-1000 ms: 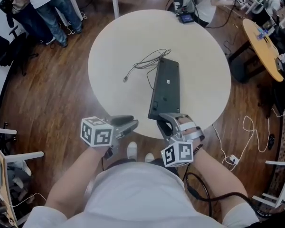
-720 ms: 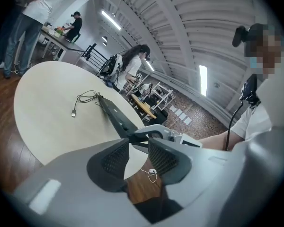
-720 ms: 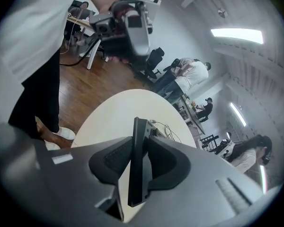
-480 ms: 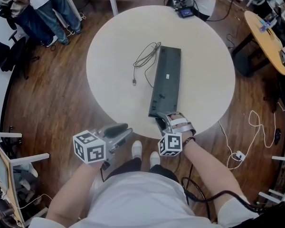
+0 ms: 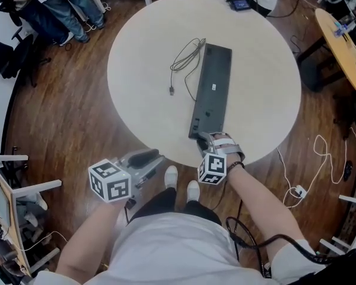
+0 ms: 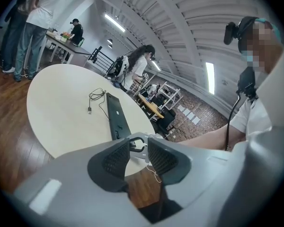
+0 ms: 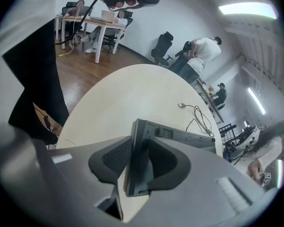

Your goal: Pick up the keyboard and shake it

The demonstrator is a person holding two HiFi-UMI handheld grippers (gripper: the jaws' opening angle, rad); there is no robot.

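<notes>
Head view has the left gripper (image 5: 158, 157) nearest the person, off the round table (image 5: 136, 46), its jaws pressed together on nothing. The right gripper (image 5: 203, 140) is the one at the keyboard (image 5: 212, 88), which lies on the table with its long axis running away from the near rim and its cable (image 5: 187, 61) looped beside the far end. Right gripper view adds what the head view cannot: the keyboard's near short end stands between the pads, which seem to touch both faces though the jaws have just been easing apart.

dark wood floor (image 5: 59, 117), round cream table (image 5: 261, 82), white desk (image 7: 92, 25), ceiling strip lights (image 6: 114, 23)
</notes>
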